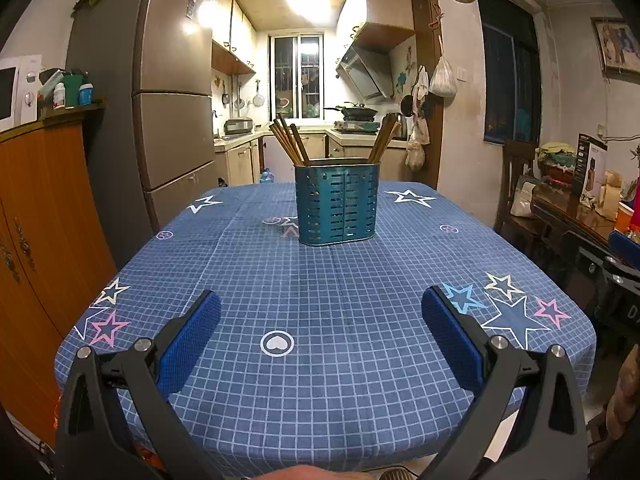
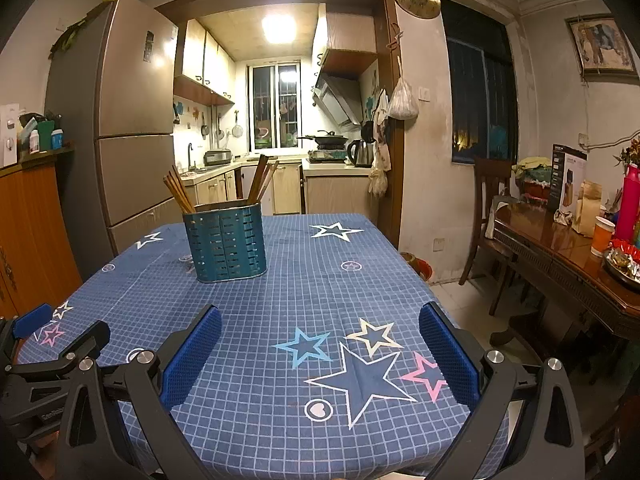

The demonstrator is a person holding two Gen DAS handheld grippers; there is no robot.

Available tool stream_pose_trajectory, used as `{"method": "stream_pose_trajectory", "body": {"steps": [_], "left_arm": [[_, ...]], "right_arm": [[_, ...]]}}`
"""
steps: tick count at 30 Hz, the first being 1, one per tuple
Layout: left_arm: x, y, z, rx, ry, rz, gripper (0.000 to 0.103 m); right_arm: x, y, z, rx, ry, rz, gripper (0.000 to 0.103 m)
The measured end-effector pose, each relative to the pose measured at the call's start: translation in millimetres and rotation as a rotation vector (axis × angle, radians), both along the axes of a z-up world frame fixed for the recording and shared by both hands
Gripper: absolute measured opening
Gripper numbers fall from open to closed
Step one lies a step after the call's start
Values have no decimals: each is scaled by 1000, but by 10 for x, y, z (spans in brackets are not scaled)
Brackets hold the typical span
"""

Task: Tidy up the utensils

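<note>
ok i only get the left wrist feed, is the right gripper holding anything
Observer: No. The right gripper is open, with only tablecloth between its fingers.
Operator: anything on the floor right of the table
Observer: A small round pot sits by the wall there.
Operator: whats on the side table
Observer: A pink bottle stands beside an orange cup.

Teal perforated metal utensil holder (image 1: 337, 204): one
Brown wooden chopsticks (image 1: 289, 140): two bunches, exact count unclear
Blue-padded grippers: two
</note>
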State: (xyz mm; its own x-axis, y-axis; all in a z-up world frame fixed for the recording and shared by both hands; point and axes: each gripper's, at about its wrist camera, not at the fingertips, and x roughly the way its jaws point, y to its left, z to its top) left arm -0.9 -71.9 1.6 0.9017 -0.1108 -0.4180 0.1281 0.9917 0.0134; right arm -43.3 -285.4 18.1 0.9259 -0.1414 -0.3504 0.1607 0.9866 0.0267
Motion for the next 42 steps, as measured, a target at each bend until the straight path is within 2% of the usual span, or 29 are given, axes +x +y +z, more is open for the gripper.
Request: {"method": "stream_pose_trajectory", "body": {"steps": [29,42], "left_arm": [[-24,41,2,-34,-6,-15,97],[-27,-10,-12,-21,-2,-26,97]], "right_arm": [[2,21,-56,-10,13,-5,99],[-13,-5,-89,-18,21,-19,99]]}}
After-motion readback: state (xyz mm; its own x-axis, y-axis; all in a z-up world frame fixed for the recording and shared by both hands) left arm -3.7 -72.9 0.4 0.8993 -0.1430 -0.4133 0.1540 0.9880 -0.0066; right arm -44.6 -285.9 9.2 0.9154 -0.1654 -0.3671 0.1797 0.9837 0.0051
